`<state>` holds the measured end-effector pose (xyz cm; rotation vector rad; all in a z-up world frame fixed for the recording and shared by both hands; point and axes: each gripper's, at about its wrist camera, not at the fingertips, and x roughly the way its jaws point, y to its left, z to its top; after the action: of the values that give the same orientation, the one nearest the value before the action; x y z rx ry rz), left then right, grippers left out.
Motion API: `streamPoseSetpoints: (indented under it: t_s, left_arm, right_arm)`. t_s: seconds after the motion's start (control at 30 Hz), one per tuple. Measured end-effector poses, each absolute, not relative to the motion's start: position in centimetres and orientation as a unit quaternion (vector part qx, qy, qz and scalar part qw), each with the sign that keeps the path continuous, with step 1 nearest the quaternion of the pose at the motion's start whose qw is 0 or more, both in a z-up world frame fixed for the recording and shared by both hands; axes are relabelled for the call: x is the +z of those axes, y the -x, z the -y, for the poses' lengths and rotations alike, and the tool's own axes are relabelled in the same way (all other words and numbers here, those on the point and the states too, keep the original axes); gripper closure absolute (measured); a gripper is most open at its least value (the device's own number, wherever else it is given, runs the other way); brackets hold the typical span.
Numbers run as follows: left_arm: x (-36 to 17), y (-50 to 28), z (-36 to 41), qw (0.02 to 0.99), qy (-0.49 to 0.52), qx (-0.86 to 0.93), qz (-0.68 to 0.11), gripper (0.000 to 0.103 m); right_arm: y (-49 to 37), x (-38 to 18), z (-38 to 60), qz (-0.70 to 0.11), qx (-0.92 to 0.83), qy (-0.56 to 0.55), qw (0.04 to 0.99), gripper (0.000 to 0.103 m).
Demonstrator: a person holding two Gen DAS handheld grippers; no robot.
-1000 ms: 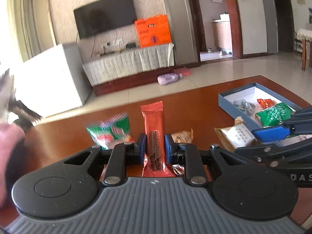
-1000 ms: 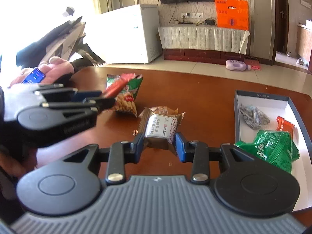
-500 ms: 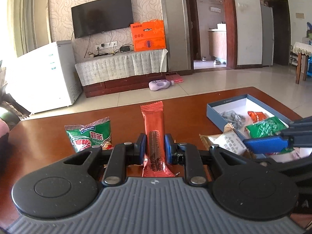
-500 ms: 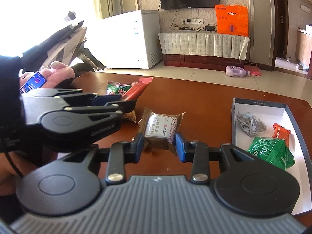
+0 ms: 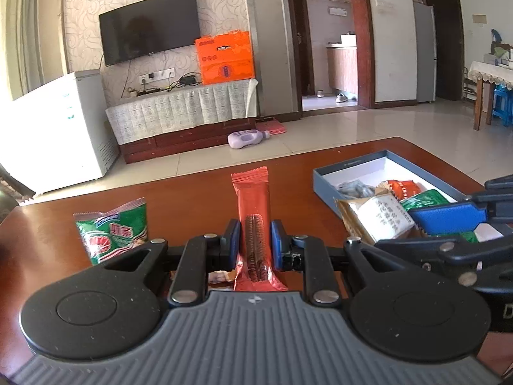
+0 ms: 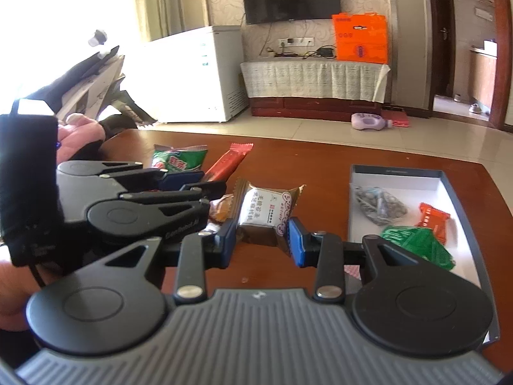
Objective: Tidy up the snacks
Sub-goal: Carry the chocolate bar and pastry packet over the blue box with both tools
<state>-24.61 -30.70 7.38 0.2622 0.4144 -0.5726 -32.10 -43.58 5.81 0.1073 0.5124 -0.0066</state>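
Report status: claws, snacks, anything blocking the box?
Left claw shut on red bar. Right claw shut on brown-white pack. Blue box ahead, part filled, path open.

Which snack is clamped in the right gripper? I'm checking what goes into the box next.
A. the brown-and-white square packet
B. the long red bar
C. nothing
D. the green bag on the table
A: the right gripper has its blue pads pressed on the sides of the brown-and-white square packet; the long red bar sits in the left gripper.
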Motion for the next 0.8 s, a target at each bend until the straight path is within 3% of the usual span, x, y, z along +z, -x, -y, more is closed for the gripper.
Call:
streamPoseSetpoints:
  t_s: [0.8]
  left_arm:
    - [6.0, 27.3, 36.9, 0.910, -0.156, -0.337, -0.186, 0.079]
  right_arm:
    - [35.3, 6.5, 49.4, -0.234, -0.075, -0.065, 0.967, 0.065]
